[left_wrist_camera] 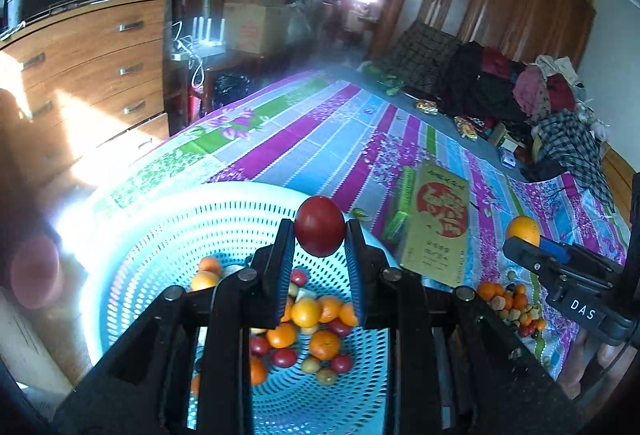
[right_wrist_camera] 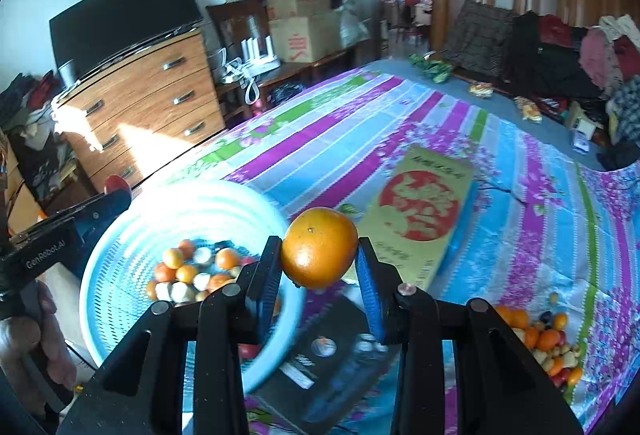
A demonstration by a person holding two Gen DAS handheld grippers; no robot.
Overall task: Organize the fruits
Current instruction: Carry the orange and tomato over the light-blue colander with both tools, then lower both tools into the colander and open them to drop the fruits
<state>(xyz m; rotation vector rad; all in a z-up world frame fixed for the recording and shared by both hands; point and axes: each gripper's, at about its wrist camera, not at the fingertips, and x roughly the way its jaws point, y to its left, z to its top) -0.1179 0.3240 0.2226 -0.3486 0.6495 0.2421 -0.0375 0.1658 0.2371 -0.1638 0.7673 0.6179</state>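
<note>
My left gripper [left_wrist_camera: 320,235] is shut on a dark red round fruit [left_wrist_camera: 320,225] and holds it above the light blue perforated basket [left_wrist_camera: 160,219], which holds several orange, red and pale fruits [left_wrist_camera: 308,331]. My right gripper [right_wrist_camera: 318,255] is shut on an orange [right_wrist_camera: 319,247], held just right of the basket [right_wrist_camera: 120,235]. A pile of small loose fruits [right_wrist_camera: 544,343] lies on the bedsheet at the right; it also shows in the left wrist view [left_wrist_camera: 512,305]. The right gripper [left_wrist_camera: 532,235] with its orange shows in the left wrist view.
A yellow and red flat box [right_wrist_camera: 420,211] lies on the striped bedsheet [right_wrist_camera: 340,131] beyond the grippers. A dark booklet [right_wrist_camera: 320,367] lies under the right gripper. A wooden dresser [right_wrist_camera: 140,103] stands left of the bed. Clothes [right_wrist_camera: 560,55] are piled at the far right.
</note>
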